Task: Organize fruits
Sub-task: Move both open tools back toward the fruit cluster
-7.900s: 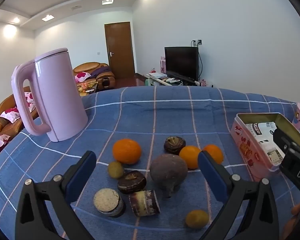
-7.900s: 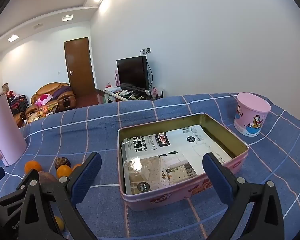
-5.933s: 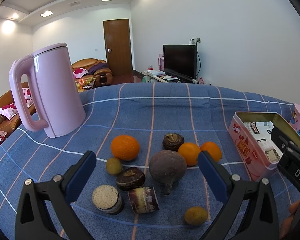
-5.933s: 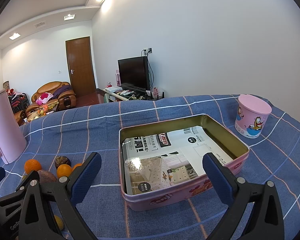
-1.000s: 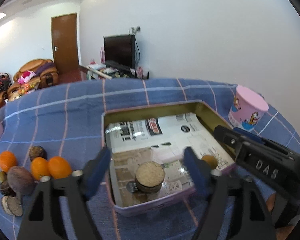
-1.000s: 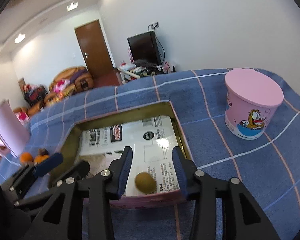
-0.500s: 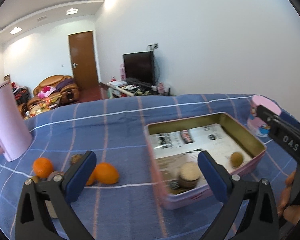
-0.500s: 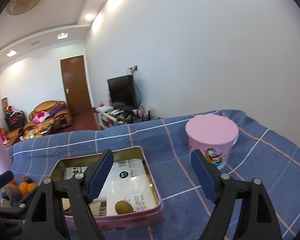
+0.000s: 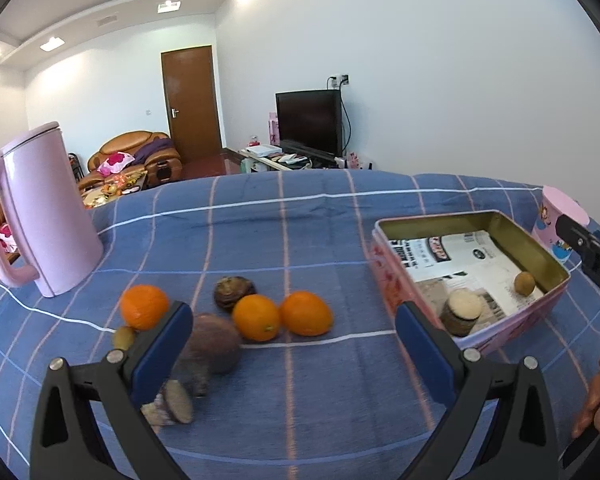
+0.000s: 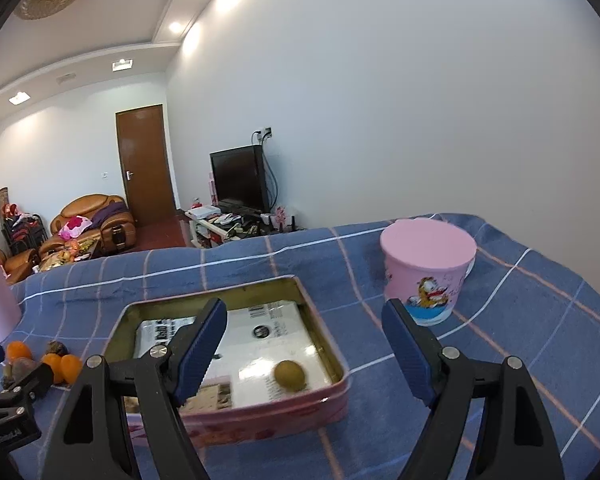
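Note:
The pink tin box [image 9: 384, 264] sits at the right on the blue checked cloth and holds a cut brown round piece [image 9: 462, 310] and a small yellow-green fruit [image 9: 524, 282]; the box [image 10: 260, 420] and the fruit [image 10: 289, 375] also show in the right wrist view. Left of the box lie three oranges [image 9: 306, 313] [image 9: 256, 317] [image 9: 143, 306], a dark round fruit [image 9: 232, 290], a large purple-brown fruit [image 9: 214, 342], a small green fruit [image 9: 123, 336] and cut pieces [image 9: 172, 402]. My left gripper [image 9: 292, 340] is open and empty above the cloth. My right gripper [image 10: 304, 338] is open and empty over the box.
A pink kettle [image 9: 40, 216] stands at the far left. A pink cartoon cup [image 10: 428, 270] stands right of the box. The table's far edge faces a living room with a TV and sofa.
My left gripper has swung left from the box toward the loose fruit. My right gripper has stayed near the box, open; the cup and box look closer.

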Demonstrator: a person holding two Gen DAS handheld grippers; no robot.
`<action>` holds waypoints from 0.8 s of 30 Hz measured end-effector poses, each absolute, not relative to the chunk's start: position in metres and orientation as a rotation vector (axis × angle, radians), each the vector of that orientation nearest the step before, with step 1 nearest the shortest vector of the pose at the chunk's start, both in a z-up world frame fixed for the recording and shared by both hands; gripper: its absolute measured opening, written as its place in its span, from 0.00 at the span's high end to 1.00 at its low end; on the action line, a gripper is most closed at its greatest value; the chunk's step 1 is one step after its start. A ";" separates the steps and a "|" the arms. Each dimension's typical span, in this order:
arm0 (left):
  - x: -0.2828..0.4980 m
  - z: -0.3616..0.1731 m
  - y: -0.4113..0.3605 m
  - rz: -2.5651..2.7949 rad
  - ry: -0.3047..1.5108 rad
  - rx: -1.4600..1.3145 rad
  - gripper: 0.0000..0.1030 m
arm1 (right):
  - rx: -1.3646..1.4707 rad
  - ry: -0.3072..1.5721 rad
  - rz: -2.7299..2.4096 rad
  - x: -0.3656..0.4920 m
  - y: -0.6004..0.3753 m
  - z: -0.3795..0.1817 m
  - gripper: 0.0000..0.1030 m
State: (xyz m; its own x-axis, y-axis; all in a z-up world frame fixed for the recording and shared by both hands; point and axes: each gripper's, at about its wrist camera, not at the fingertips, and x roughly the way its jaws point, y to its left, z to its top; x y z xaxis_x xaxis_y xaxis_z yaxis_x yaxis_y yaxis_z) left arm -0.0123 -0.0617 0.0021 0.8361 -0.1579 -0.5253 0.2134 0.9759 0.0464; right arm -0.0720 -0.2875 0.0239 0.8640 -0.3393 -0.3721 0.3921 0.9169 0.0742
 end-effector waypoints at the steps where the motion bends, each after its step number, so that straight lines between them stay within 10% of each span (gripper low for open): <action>1: -0.012 0.002 -0.058 -0.193 0.548 0.107 0.00 | 0.154 0.369 -0.380 -0.073 -0.283 0.023 0.21; 24: 0.018 -0.001 0.063 -0.094 0.620 0.023 0.00 | 0.132 0.492 -0.112 -0.054 -0.153 0.011 0.21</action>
